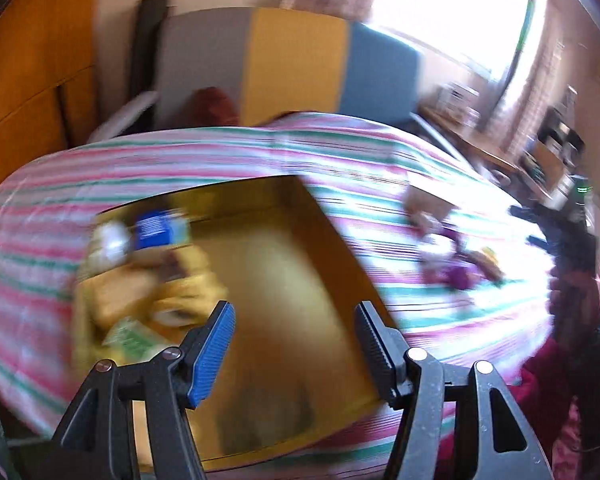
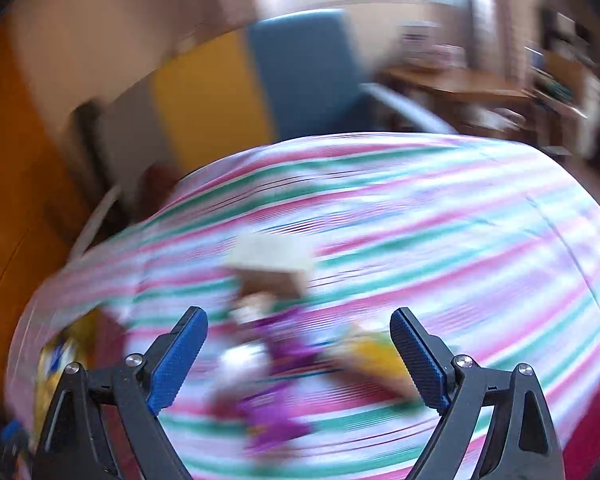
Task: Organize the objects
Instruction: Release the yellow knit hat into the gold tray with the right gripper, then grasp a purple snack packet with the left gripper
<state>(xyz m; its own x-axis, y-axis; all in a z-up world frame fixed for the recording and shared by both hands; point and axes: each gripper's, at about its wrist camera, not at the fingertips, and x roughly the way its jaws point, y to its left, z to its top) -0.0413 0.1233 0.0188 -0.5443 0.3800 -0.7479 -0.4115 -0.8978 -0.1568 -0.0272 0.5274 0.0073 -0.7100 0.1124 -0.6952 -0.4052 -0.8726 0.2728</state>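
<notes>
Both views are motion-blurred. An open cardboard box (image 1: 284,264) lies on a striped bedspread (image 1: 180,160). Several packets, one blue-and-white (image 1: 156,228), sit in its left part. My left gripper (image 1: 296,316) is open and empty above the box. My right gripper (image 2: 298,340) is open and empty above a loose pile on the bedspread (image 2: 420,220): a purple item (image 2: 284,344), a yellow packet (image 2: 376,356) and a small tan box (image 2: 272,260). The same pile shows in the left wrist view (image 1: 456,256), with the right gripper (image 1: 540,232) beside it.
A grey, yellow and blue headboard (image 1: 292,60) stands behind the bed. A wooden wardrobe (image 1: 32,80) is at the left. A cluttered wooden desk (image 2: 460,80) stands under a bright window at the right. The box edge shows at the right wrist view's lower left (image 2: 60,356).
</notes>
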